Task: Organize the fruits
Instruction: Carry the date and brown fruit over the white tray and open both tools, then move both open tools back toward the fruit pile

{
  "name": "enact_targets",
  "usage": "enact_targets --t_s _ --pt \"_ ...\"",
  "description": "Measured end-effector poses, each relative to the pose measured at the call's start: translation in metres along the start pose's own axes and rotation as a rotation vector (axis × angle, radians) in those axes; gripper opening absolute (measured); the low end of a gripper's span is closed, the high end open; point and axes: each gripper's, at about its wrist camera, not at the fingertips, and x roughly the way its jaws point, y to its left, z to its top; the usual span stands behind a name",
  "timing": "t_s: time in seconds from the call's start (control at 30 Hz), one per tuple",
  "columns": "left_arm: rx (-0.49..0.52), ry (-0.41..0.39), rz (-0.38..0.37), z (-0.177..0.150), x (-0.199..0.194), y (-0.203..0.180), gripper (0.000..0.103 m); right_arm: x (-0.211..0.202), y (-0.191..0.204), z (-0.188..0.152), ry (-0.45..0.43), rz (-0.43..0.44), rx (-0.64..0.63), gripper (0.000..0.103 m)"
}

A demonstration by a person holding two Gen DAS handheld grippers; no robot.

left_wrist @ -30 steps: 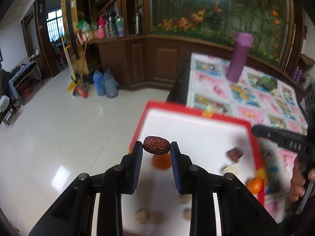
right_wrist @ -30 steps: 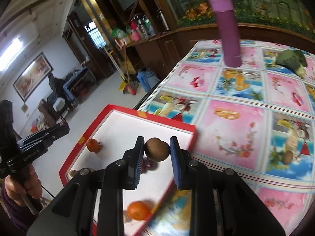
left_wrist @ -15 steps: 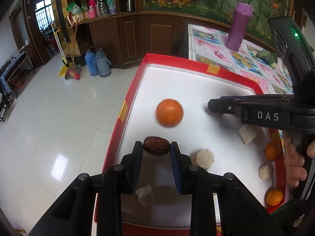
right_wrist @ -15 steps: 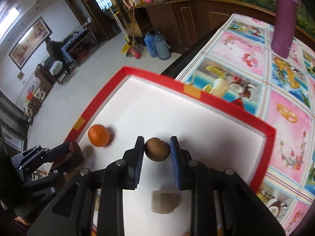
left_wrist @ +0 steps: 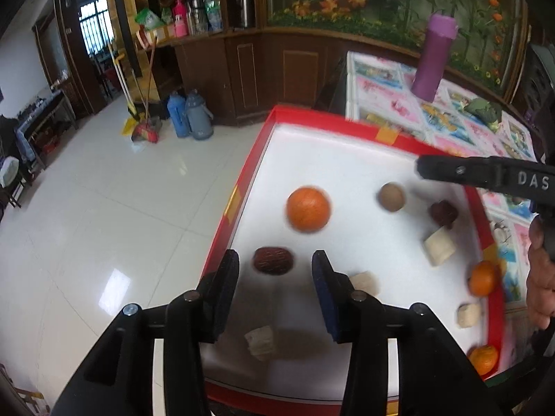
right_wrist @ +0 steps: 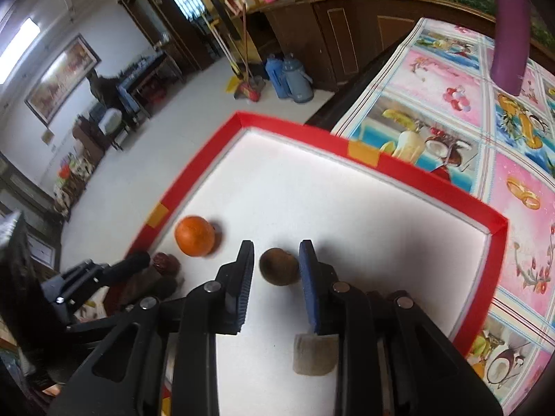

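Red-rimmed white tray on patterned surface. Left tool spread wide, red date lying loose between. Right tool parted around brown fruit, beside orange.

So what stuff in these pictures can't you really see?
- Right wrist view: the pale chunk is partly hidden by the right hand-held gripper.
- Right wrist view: the red date is partly covered by the left hand-held gripper.
- Left wrist view: the lowest orange is partly hidden at the red tray corner.
- Left wrist view: the big orange is blurred.
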Motion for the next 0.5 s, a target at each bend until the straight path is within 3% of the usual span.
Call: enact_targets --t_s 0.2,0.5 --pt "0.082 -0.071 -0.068 0.011 -0.027 -0.047 0.048 -0.069 -0.051 -0.011 -0.151 -0.008 0.078 0.029" --pt "0.254 -0.092 -0.237 0.024 -0.03 -0.181 0.05 -0.171 -0.188 -0.067 -0.298 -0.187 0.306 0.03"
